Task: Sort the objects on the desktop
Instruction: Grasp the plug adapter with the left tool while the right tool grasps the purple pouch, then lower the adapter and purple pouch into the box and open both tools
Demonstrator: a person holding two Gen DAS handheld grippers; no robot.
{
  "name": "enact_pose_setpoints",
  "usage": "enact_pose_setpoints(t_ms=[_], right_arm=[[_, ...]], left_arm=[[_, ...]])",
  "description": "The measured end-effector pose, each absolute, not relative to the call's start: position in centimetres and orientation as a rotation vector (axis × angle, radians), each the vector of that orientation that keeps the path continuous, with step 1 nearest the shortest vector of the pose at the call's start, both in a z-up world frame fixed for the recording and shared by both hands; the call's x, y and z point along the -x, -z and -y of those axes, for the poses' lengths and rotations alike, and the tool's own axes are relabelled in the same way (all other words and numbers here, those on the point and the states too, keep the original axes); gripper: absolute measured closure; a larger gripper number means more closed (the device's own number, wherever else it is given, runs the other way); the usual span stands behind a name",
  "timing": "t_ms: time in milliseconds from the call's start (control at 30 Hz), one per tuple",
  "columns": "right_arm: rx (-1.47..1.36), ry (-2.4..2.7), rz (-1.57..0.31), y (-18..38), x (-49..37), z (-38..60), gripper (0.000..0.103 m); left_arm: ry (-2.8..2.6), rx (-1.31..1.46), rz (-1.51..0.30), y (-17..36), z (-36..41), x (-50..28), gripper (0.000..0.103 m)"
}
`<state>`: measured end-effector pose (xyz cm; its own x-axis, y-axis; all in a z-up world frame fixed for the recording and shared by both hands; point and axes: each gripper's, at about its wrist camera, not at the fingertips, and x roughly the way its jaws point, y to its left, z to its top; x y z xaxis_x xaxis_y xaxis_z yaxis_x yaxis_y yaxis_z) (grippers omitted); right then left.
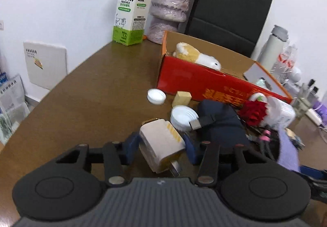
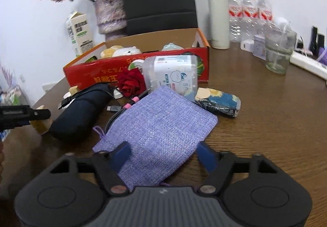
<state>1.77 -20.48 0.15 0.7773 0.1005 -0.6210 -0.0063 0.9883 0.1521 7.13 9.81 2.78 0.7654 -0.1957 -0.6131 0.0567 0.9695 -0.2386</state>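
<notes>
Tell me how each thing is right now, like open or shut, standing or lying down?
Left claw: shut on the beige block.
Right claw: open, purple pouch between its fingers.
Purple pouch: lying flat on the table.
Red box: open on top, plush toy inside.
Milk carton: standing, cap on.
White flask: standing, lid on.

Black tool [image 1: 161,148] linkages with blue fingers [image 1: 131,148], brass pivot screws, ribbed grey housing.
</notes>
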Motion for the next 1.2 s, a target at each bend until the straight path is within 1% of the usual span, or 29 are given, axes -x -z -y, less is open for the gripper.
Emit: enact_pose_setpoints(t_ms=[33, 67, 100, 133, 167, 300, 467, 567, 700, 833, 1000, 1100, 1200], right_arm=[[-0.146, -0.071, -0.678, -0.2, -1.7, 20.4, 0.05], [-0.141, -0.083, -0.677, -0.2, -1.7, 20.3, 0.067], [-0.121, -0.089, -0.679, -0.1, -1.6, 20.0, 0.078], [-0.102, -0.089, -0.68, -0.1, -1.5, 19.8, 0.093], [-0.089, -0.088, -0.684, -0.2, -1.4, 19.6, 0.097], [-0.106, -0.078, -0.672, -0.9, 0.3, 19.8, 0.098], [-0.114, -0.077, -0.576, -4.3, 5.3, 21.1, 0.098], [-0.104, -0.078, -0.529, -6.8, 7.0, 21.5, 0.098], [-0.076, -0.104, -0.448, -10.3, 7.0, 21.9, 0.098], [-0.005, -0.143, -0.378, -14.3, 3.3, 22.1, 0.098], [0.028, -0.176, -0.397, -18.3, -6.6, 21.7, 0.098], [0.041, -0.176, -0.462, -18.7, -13.6, 21.2, 0.098], [0.068, -0.186, -0.561, -17.4, -19.6, 20.3, 0.098]], left_arm=[[0.15, 0.203, -0.688, -2.8, -9.7, -6.5, 0.054], [0.158, 0.189, -0.688, -2.9, -9.5, -5.9, 0.055], [0.167, 0.166, -0.686, -2.9, -9.1, -5.2, 0.055], [0.177, 0.151, -0.681, -3.0, -8.8, -4.5, 0.055], [0.189, 0.141, -0.677, -3.0, -8.4, -3.9, 0.055], [0.243, 0.153, -0.668, -3.6, -7.5, -1.6, 0.055], [0.293, 0.182, -0.6, -6.0, -7.5, 0.5, 0.055], [0.322, 0.196, -0.552, -7.9, -7.5, 0.4, 0.055], [0.375, 0.174, -0.485, -10.9, -7.2, -1.5, 0.055], [0.414, 0.137, -0.484, -14.3, -7.0, -7.2, 0.055], [0.408, 0.071, -0.583, -16.2, -5.3, -16.9, 0.055], [0.375, -0.014, -0.623, -15.9, -3.5, -21.8, 0.055], [0.361, -0.017, -0.716, -14.2, -2.9, -25.5, 0.055]])
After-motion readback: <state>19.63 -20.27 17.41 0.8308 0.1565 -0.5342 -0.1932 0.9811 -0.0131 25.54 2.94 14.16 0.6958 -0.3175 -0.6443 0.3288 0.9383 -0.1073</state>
